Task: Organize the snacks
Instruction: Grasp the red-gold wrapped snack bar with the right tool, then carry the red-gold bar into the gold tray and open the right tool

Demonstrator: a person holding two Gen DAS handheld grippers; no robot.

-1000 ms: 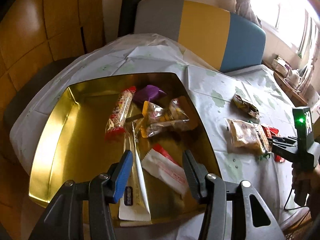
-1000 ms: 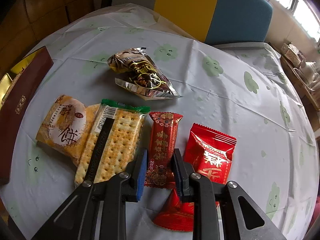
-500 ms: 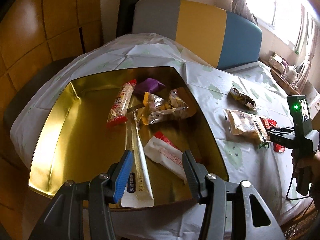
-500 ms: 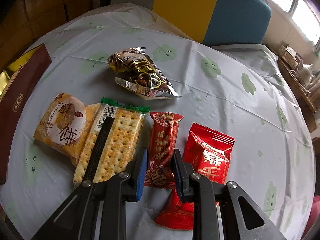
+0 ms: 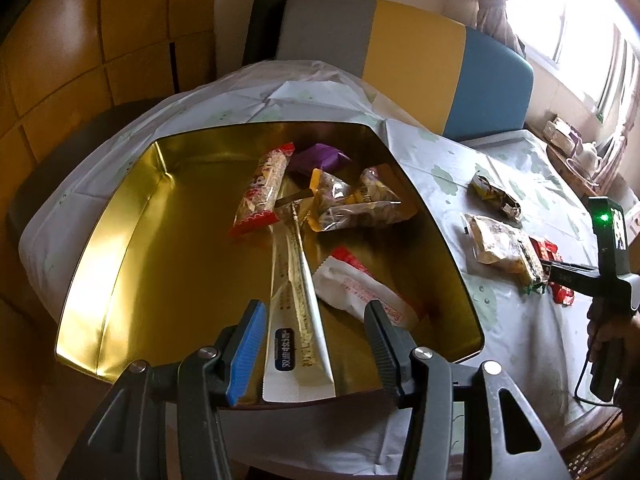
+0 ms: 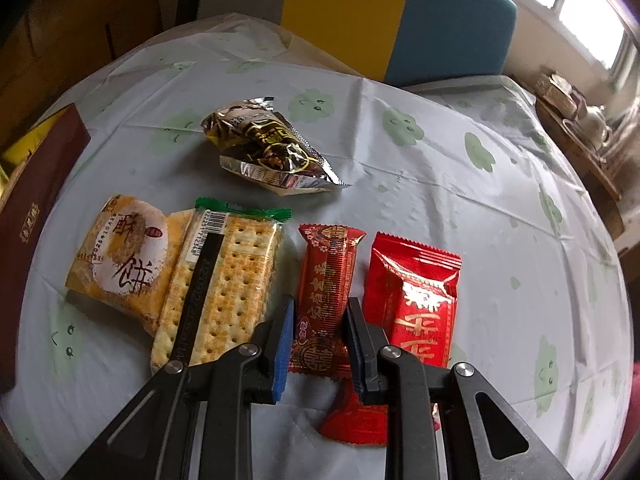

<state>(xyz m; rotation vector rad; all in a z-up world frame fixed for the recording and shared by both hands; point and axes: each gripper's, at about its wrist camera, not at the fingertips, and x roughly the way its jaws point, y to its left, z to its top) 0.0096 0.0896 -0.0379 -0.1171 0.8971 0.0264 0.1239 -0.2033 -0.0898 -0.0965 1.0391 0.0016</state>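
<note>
Here, in the left wrist view, the left claw point(image 5: 314, 350) hangs released over the near edge of the shiny gold rectangular tin point(image 5: 120, 240), gripping nothing; just beyond its pads, inside the tin, lie a long white stick sachet point(image 5: 294, 320) and a white-and-red wrapped bar point(image 5: 360, 292), with more packets towards the tin's far wall. To the right of the tin, on the pale green-flowered cloth of the desk point(image 5: 448, 168), the right claw's body shows beside the loose snacks. In the right wrist view, the right claw point(image 6: 318, 334) is clenched on the narrow dark-red patterned candy pack point(image 6: 326, 280), which lies flat on the desk between a clear-wrapped cracker pack point(image 6: 228, 280) and a bright red foil pouch point(image 6: 416, 292), well right of the tin. The step looks like picking this pack; next it needs lifting clear of its neighbours and carrying left to the tin.
</note>
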